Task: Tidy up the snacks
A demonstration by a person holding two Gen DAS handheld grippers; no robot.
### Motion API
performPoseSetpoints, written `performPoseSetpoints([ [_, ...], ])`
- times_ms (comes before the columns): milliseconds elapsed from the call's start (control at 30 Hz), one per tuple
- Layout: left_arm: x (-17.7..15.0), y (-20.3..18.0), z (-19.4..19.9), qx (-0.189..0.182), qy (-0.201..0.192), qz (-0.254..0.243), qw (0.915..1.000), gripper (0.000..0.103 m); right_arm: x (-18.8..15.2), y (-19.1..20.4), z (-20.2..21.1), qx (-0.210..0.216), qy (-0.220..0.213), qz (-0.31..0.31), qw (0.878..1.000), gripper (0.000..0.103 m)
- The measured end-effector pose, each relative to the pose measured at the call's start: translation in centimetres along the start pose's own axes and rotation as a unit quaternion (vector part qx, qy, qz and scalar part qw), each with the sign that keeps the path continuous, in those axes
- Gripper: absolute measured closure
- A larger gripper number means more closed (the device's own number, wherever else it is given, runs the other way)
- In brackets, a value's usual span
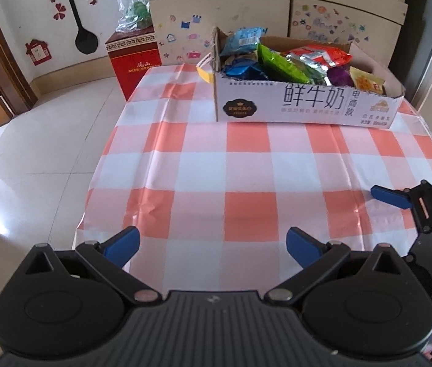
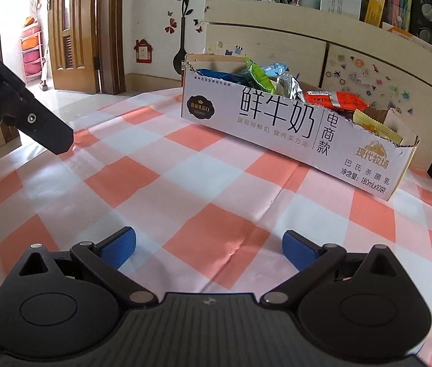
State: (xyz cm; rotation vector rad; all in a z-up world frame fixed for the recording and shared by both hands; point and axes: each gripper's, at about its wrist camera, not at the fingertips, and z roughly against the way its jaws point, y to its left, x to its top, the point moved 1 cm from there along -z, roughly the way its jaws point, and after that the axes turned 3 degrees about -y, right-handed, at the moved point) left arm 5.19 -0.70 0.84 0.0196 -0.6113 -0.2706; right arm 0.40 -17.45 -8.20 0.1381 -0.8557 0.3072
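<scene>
A white cardboard milk carton box [image 1: 307, 104] with black Chinese print stands at the far side of the checked table; it also shows in the right wrist view [image 2: 277, 122]. It holds several snack packets: a green one [image 1: 280, 64], a red one [image 1: 323, 56], blue ones [image 1: 240, 41] and a yellow one [image 1: 366, 81]. My left gripper [image 1: 212, 246] is open and empty above the near table edge. My right gripper [image 2: 208, 249] is open and empty over the table, well short of the box. One blue finger of the right gripper shows in the left wrist view [image 1: 390, 195].
The table has a red and white checked cloth [image 1: 246, 159]. A red box [image 1: 133, 64] with a plastic bag on it stands on the floor left of the table. A cabinet with stickers [image 1: 277, 9] stands behind. The left gripper's body [image 2: 16, 104] is at the left.
</scene>
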Motion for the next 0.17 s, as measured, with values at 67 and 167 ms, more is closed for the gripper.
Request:
performPoseSetpoints([
  [67, -0.08, 0.15, -0.45, 0.002, 0.006, 0.004, 1.0000, 0.002, 0.00, 0.01, 0.01, 0.000, 0.000, 0.000, 1.000, 0.000],
  [167, -0.35, 0.17, -1.19, 0.007, 0.015, 0.001, 0.9999, 0.002, 0.00, 0.01, 0.01, 0.000, 0.000, 0.000, 1.000, 0.000],
])
